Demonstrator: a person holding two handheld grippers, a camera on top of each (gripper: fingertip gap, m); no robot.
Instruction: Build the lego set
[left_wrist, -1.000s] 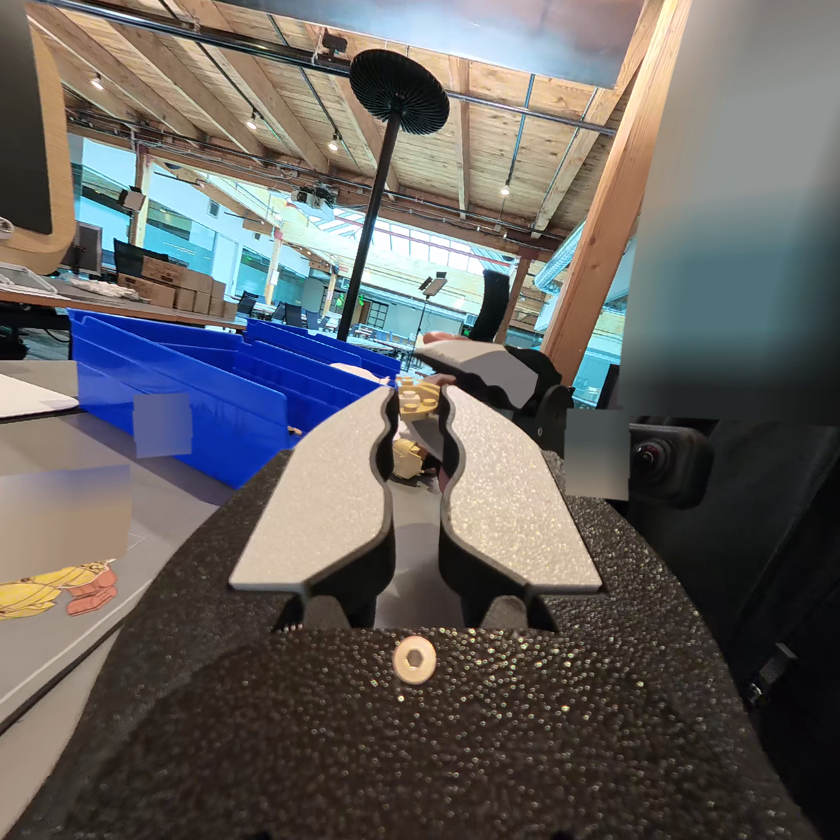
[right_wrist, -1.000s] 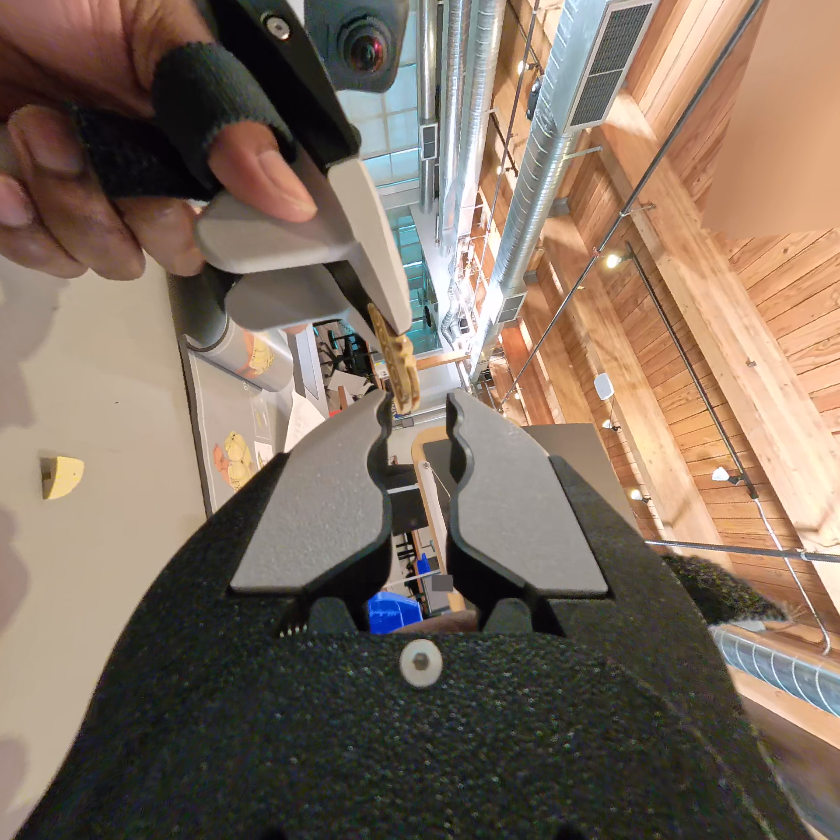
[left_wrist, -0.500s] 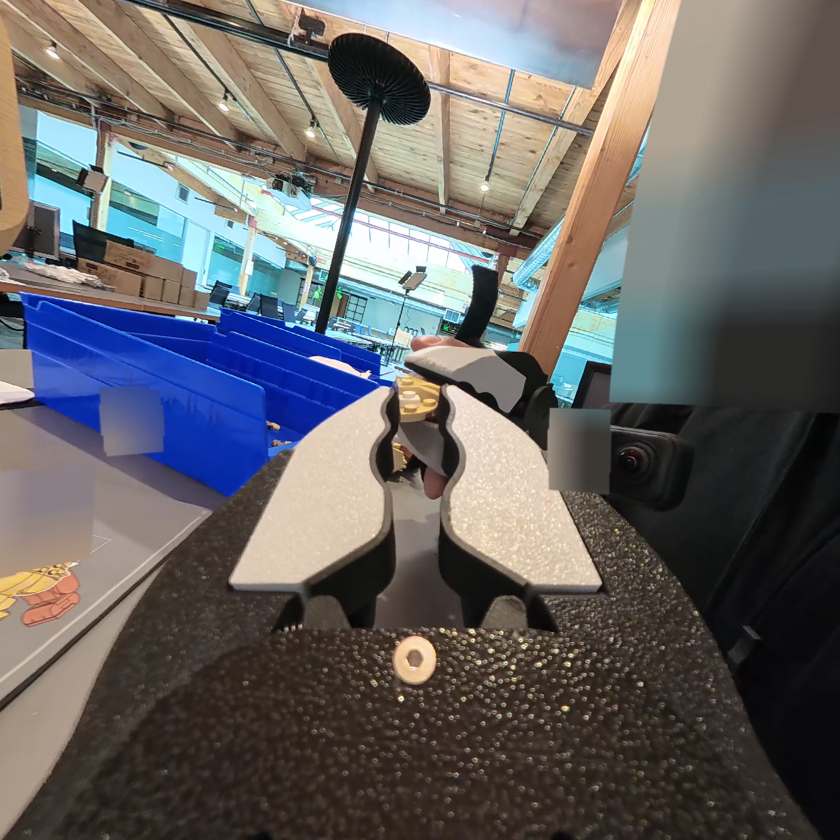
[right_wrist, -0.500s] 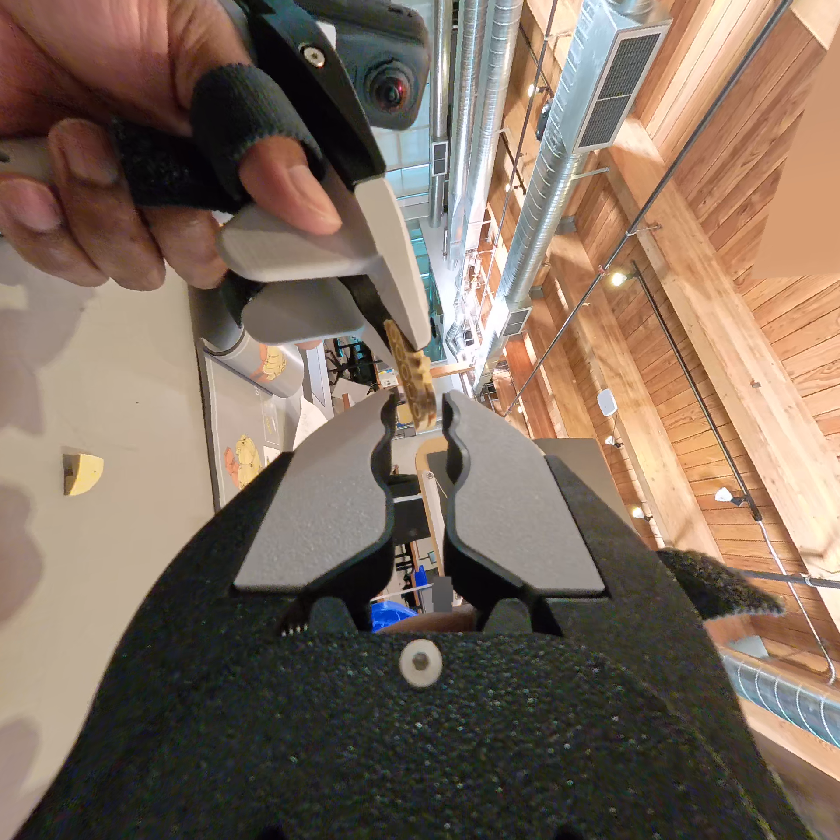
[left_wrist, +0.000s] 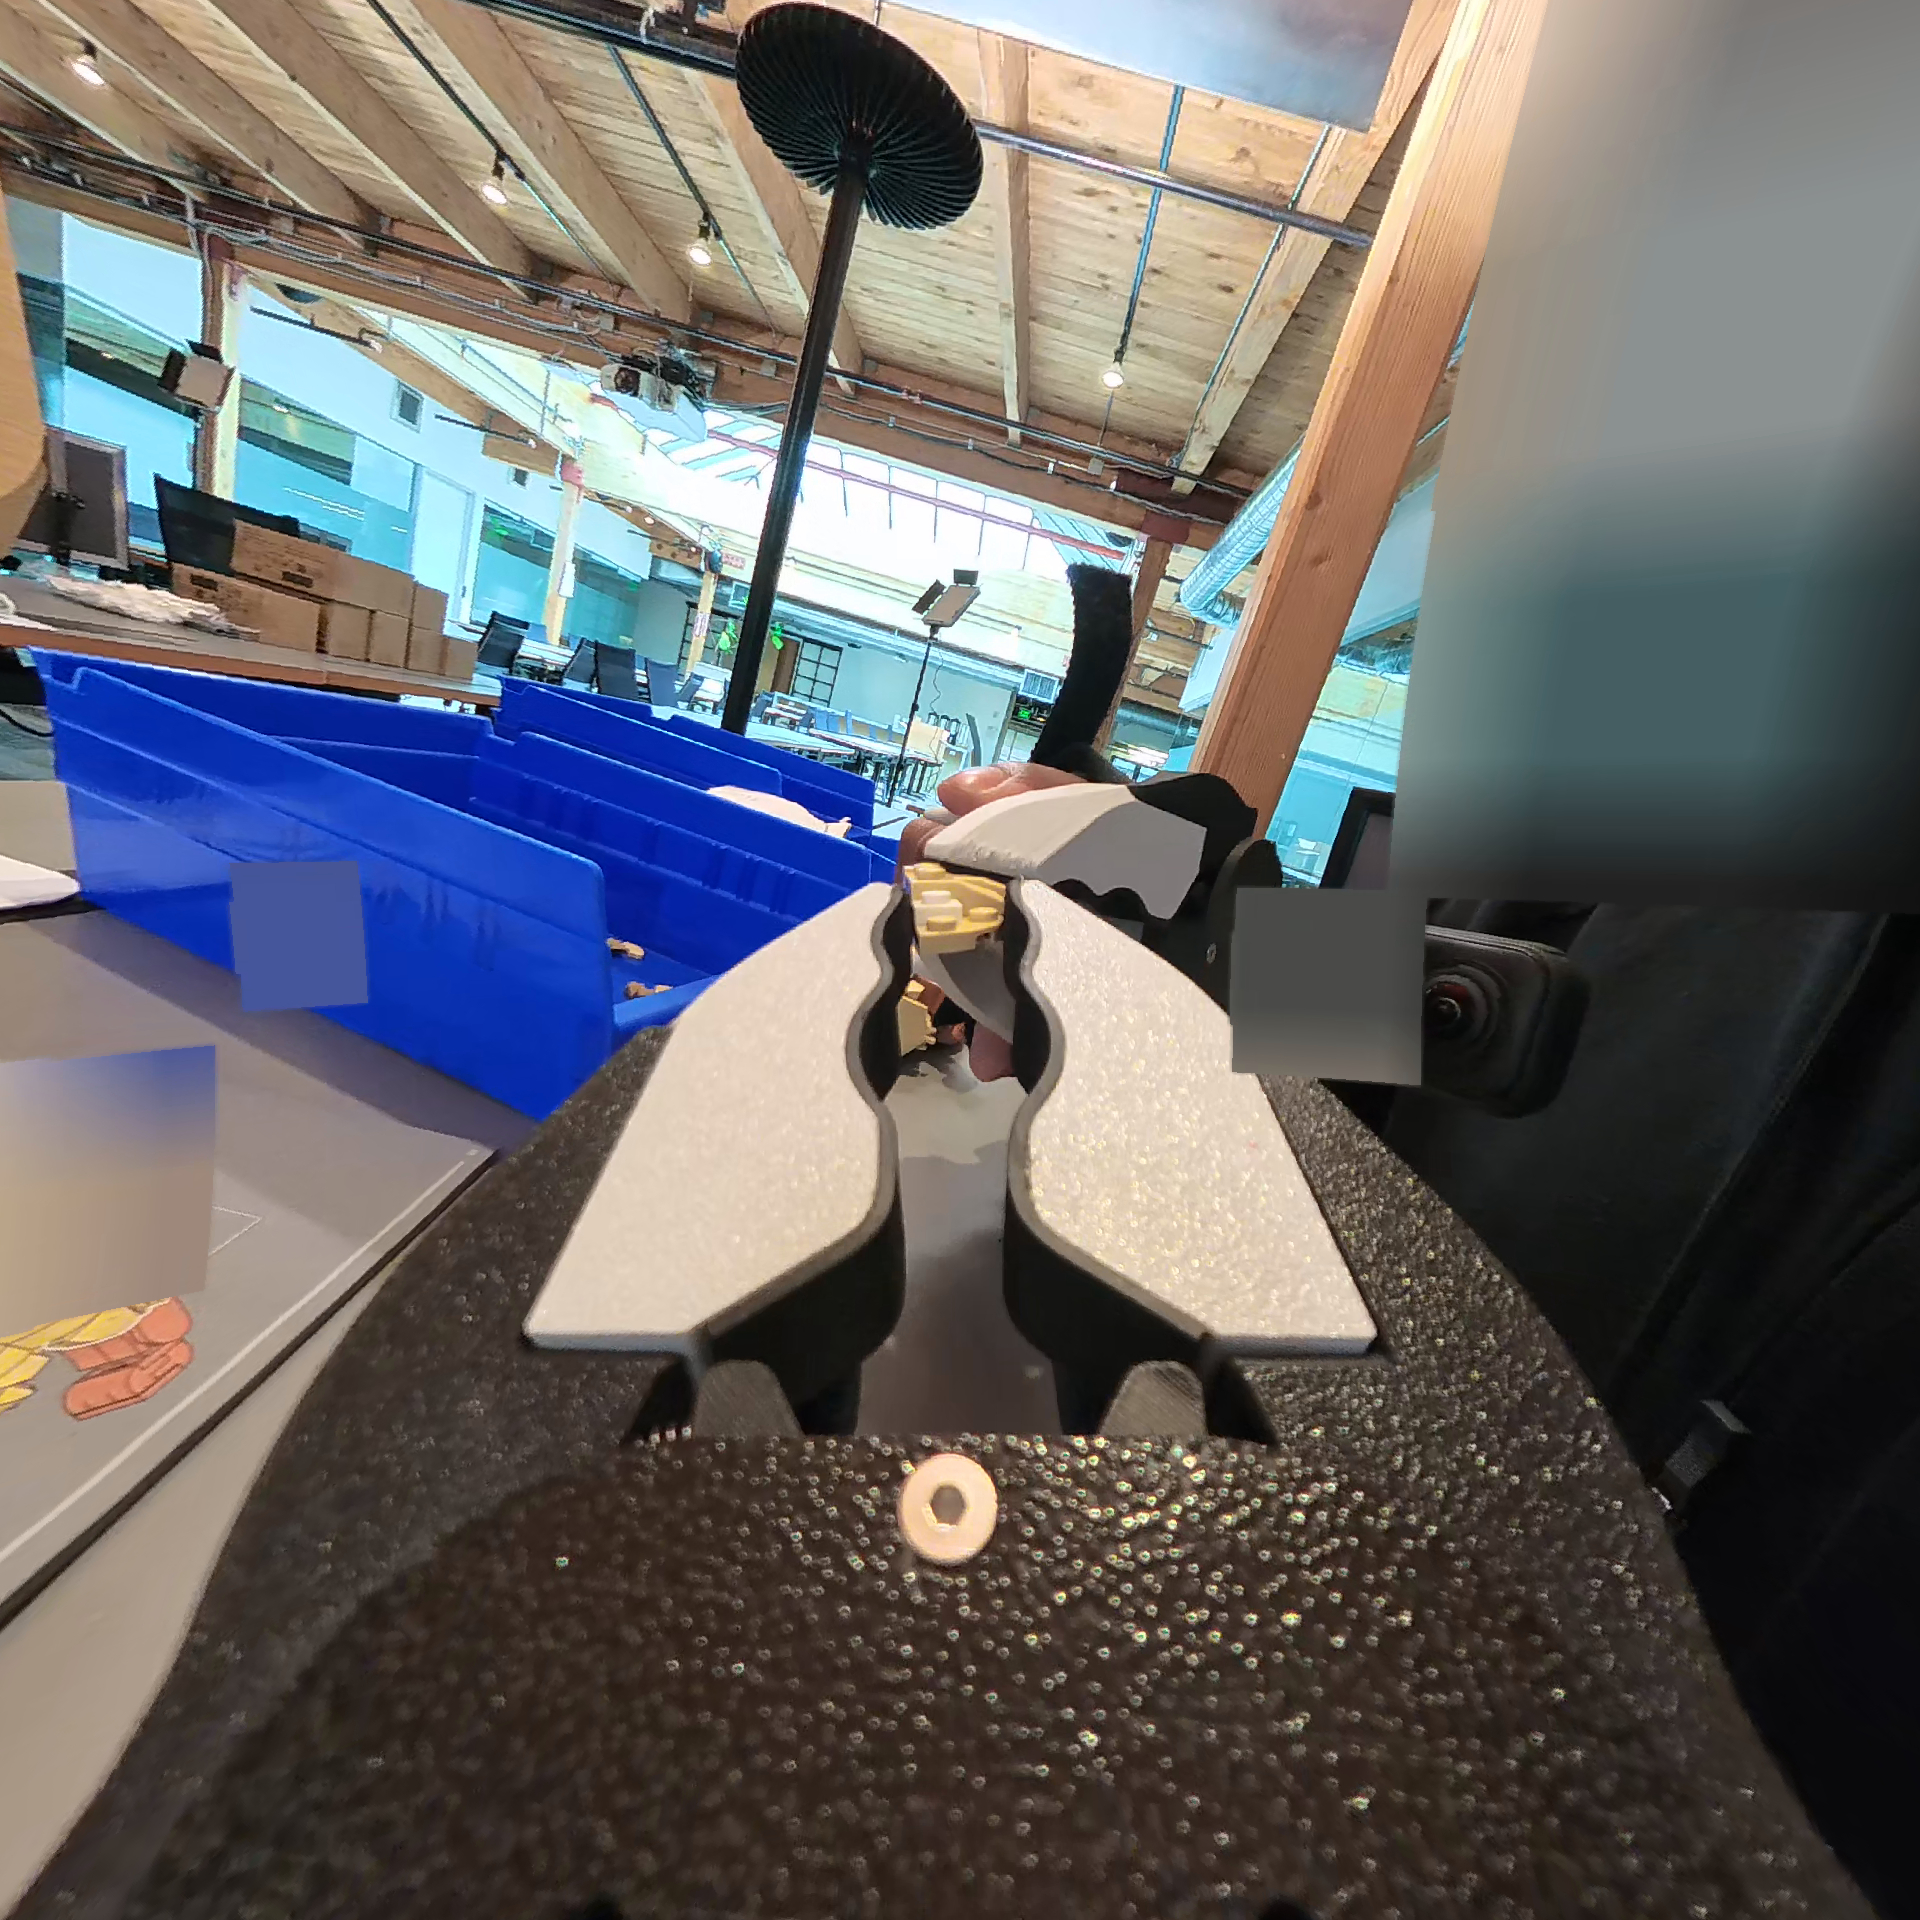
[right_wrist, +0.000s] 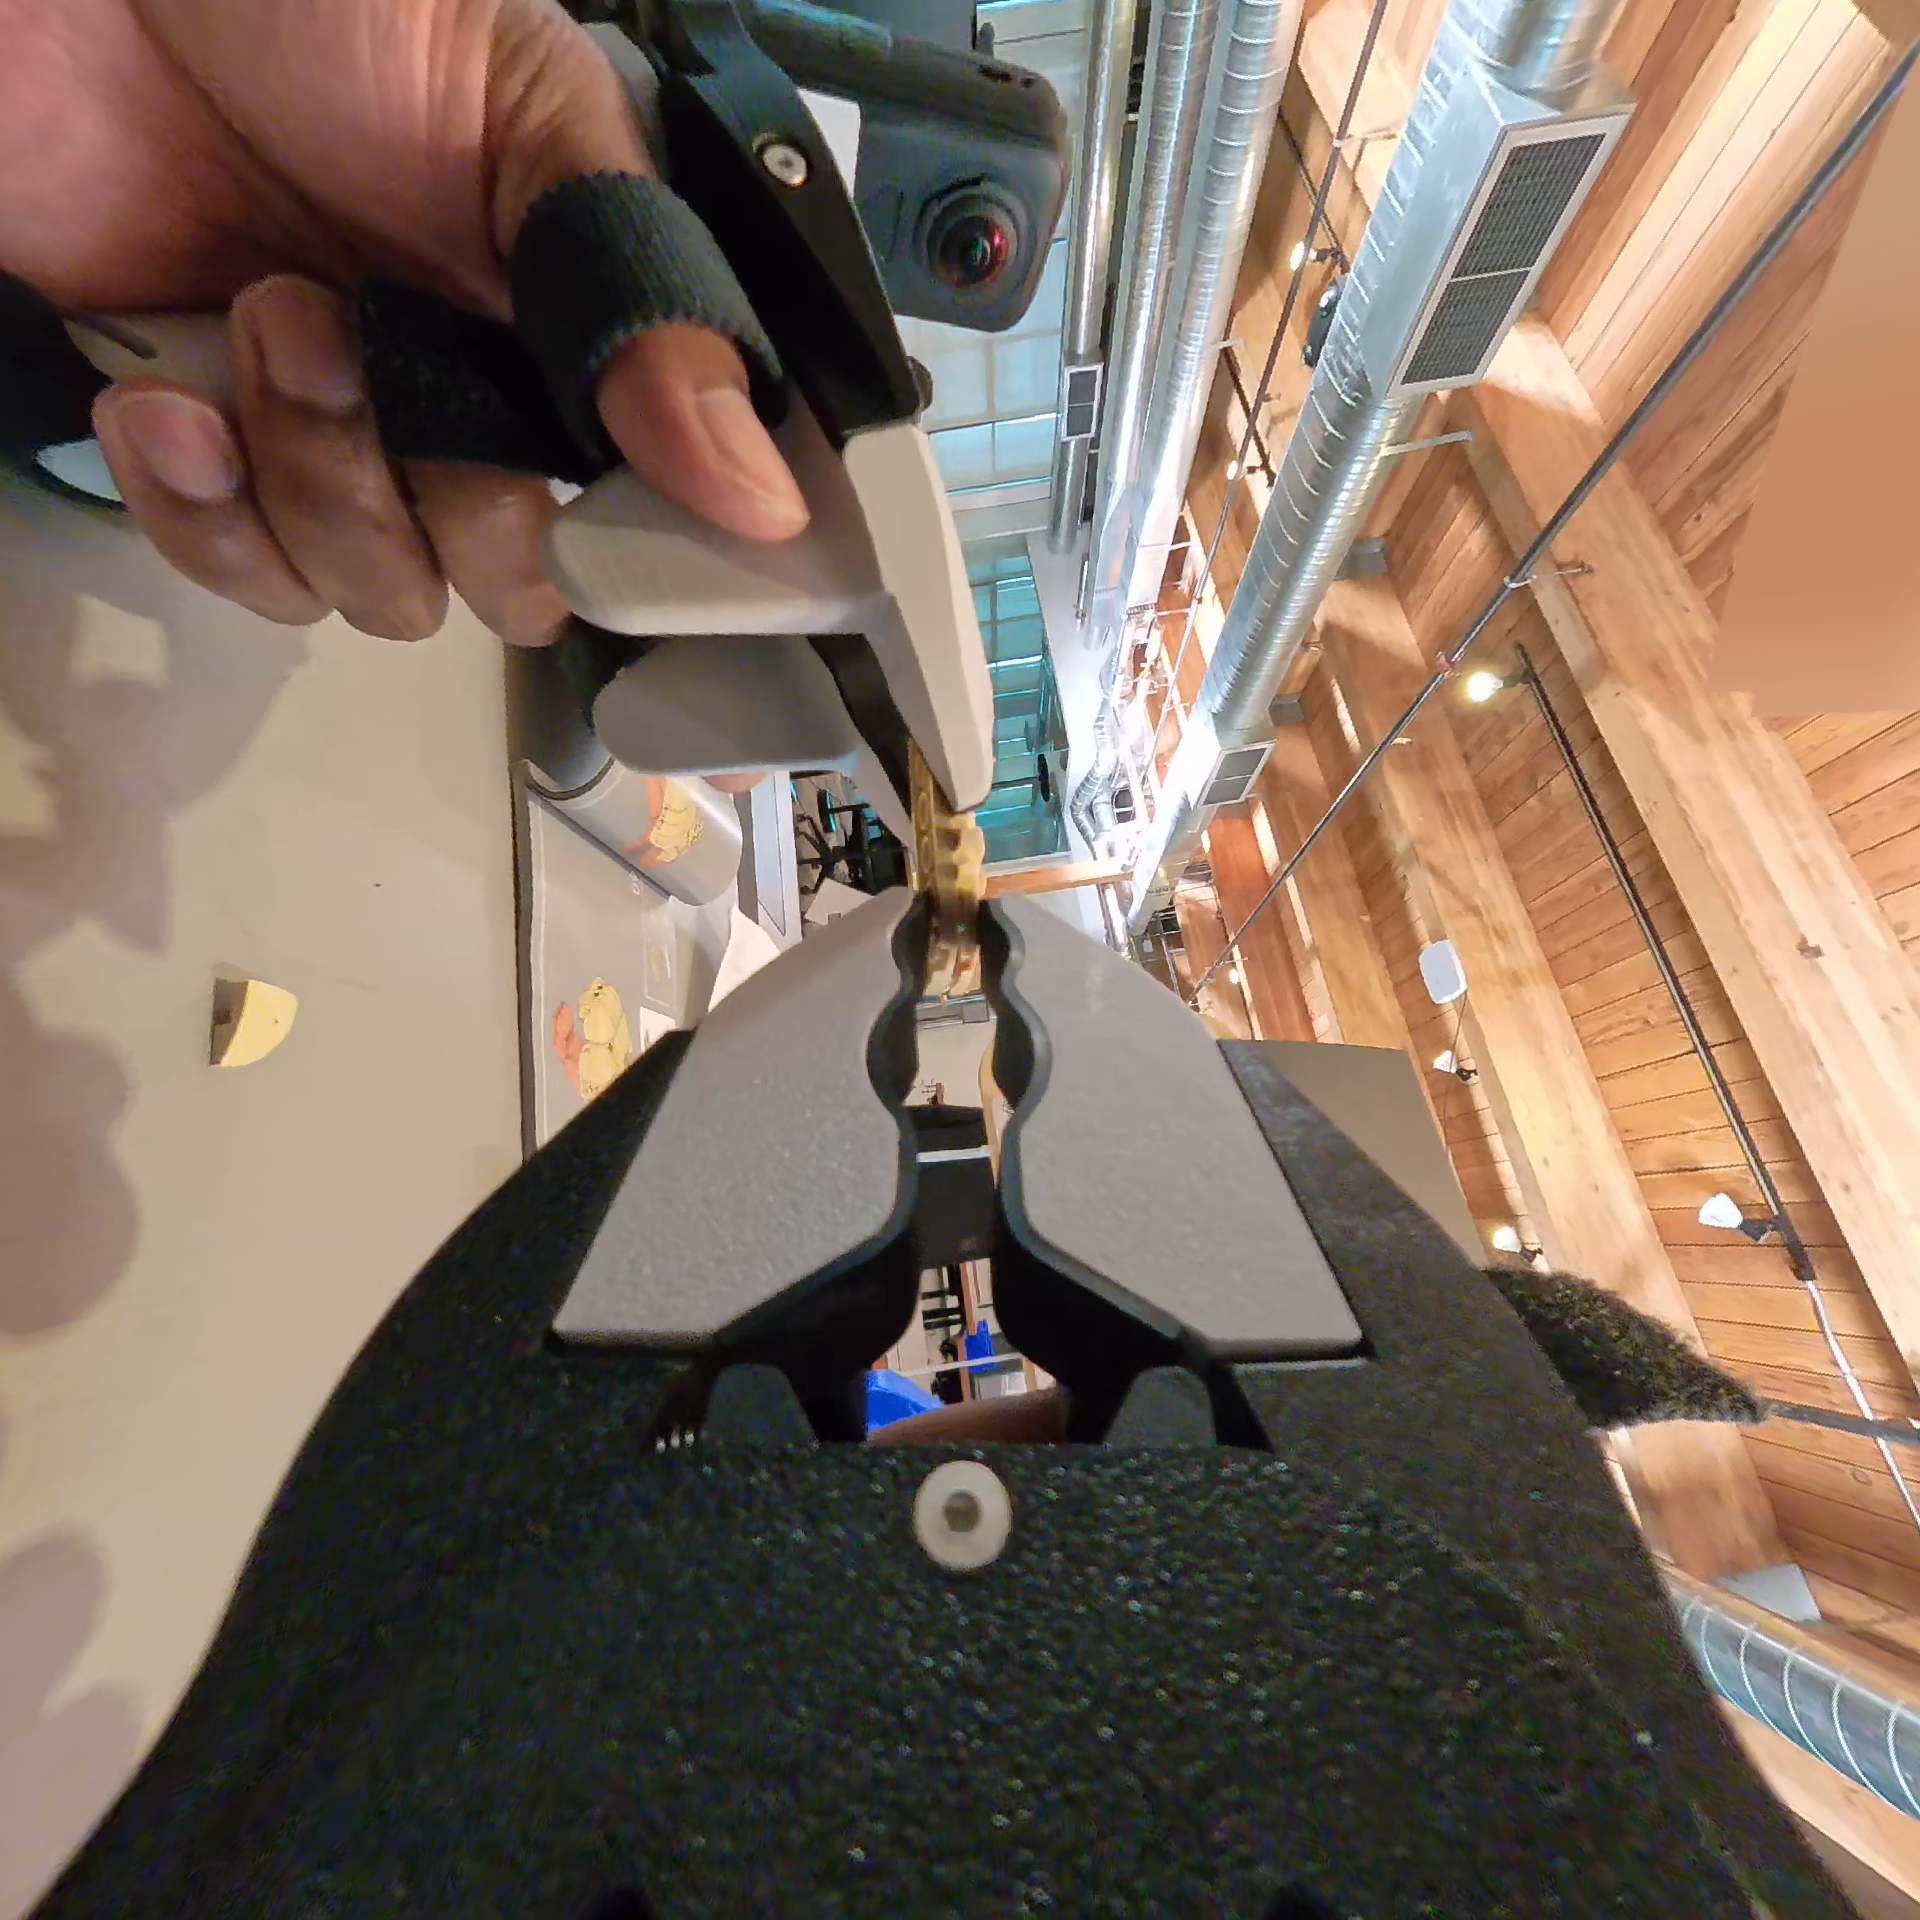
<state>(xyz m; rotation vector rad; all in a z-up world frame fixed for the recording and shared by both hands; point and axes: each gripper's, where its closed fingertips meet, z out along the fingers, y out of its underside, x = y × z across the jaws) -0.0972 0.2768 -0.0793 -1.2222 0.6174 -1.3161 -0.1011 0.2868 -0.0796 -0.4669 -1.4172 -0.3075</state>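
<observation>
1. Mid-air step: tan lego plate (left_wrist: 954, 914) held well above the grey table (right_wrist: 312, 1195), both grippers meeting on it.
2. Left gripper (left_wrist: 954, 920): tips drawn close together, pinched on the plate's two edges; studs visible, facing up toward the camera.
3. Right gripper (right_wrist: 951, 940): jaws nearly together, clamped on the same plate, seen edge-on here. Whether a second piece sits between the tips cannot be told.
4. Hand (right_wrist: 343, 312) on the left gripper, strapped with black bands.
5. Spare parts: small yellow wedge piece (right_wrist: 249, 1029) lying alone on the table, well apart from the grippers; blue bins (left_wrist: 416, 883) along the far edge, a few tan bits inside; pictured instruction sheet (left_wrist: 156, 1299) near the left edge.
6. Step in hand, by judgement: handover or pressing-together of the plate between grippers.
7. Next move calls for one side easing off without twisting; thin plate, small grip area, likely to slip or pop free if both let go unevenly.
</observation>
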